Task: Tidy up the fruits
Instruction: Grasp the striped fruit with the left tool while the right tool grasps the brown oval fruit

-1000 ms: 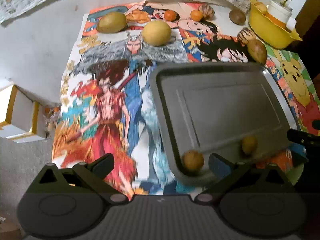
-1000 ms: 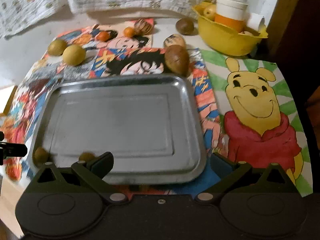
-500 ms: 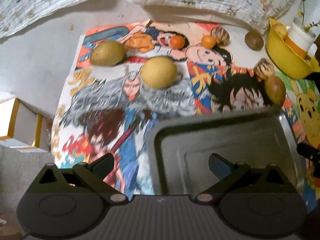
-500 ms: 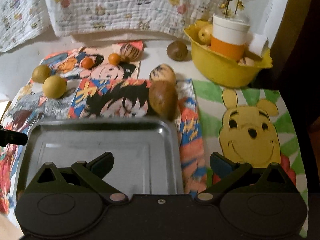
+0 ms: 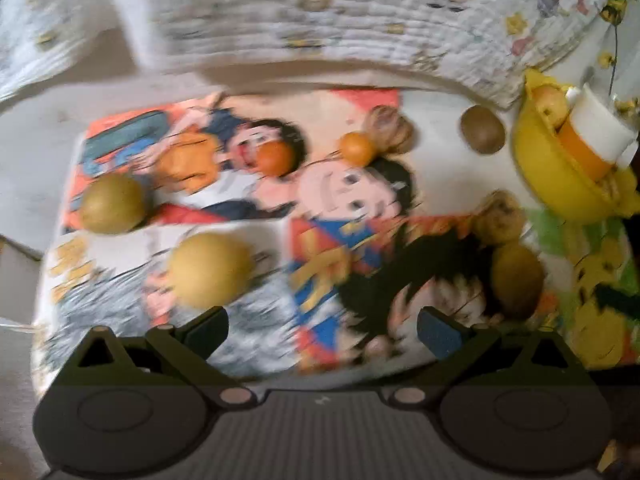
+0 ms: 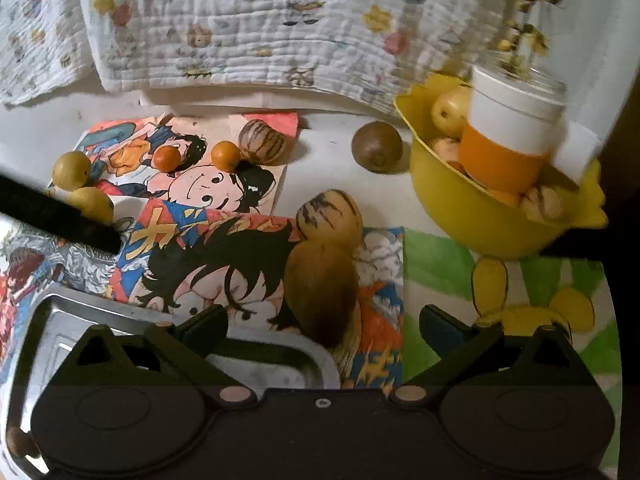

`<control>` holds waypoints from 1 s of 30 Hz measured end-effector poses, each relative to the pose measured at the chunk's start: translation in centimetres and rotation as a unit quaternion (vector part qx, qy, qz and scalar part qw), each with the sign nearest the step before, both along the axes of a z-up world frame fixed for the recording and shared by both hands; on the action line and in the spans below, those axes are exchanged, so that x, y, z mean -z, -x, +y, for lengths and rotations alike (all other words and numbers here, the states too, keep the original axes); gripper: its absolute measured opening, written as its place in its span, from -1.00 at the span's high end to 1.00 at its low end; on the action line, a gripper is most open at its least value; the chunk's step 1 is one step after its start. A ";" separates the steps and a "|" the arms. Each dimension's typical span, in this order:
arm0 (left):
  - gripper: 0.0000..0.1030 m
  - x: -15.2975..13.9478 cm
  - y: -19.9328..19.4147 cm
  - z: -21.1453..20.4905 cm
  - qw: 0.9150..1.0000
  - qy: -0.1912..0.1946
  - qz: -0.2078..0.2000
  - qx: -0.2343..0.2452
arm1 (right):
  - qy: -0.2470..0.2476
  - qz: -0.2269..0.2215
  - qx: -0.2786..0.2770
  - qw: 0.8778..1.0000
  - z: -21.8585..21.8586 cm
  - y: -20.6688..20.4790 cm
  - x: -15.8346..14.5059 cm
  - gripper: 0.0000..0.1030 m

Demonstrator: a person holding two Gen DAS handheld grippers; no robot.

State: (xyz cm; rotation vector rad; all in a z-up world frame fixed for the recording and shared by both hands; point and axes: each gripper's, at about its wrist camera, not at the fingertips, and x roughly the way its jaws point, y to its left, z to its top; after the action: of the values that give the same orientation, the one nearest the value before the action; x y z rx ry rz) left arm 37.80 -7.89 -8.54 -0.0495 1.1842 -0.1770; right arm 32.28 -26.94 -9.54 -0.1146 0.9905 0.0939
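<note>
Loose fruits lie on cartoon posters. In the blurred left wrist view a yellow round fruit (image 5: 210,270) sits just ahead of my open, empty left gripper (image 5: 322,330), with a green-yellow fruit (image 5: 112,203) and two small oranges (image 5: 275,157) beyond. In the right wrist view a brown oval fruit (image 6: 322,286) lies between the fingers of my open, empty right gripper (image 6: 322,332), a striped fruit (image 6: 330,216) behind it. The metal tray (image 6: 276,360) lies at the lower left, partly under the gripper.
A yellow bowl (image 6: 472,208) with fruits and a white-and-orange cup (image 6: 508,132) stands at the back right. A brown kiwi-like fruit (image 6: 377,147) and another striped fruit (image 6: 262,142) lie near the back. A patterned cloth (image 6: 256,28) hangs behind. The left gripper's finger (image 6: 60,220) shows at left.
Both grippers have moved forward over the table. The tray has slid out of the left view and to the bottom of the right view; the loose fruits are closer.
</note>
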 end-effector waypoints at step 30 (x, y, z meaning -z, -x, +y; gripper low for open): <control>-0.32 5.5 -10.8 -12.4 0.984 0.141 0.105 0.027 | -0.051 0.022 -0.041 0.998 -1.9 -4.6 3.1 -0.17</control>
State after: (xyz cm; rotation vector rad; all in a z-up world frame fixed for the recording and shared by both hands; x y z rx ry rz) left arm 48.64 -20.32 -14.05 -0.2906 1.3651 -0.3951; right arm 36.92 -28.86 -12.64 -0.0601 1.0223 0.2232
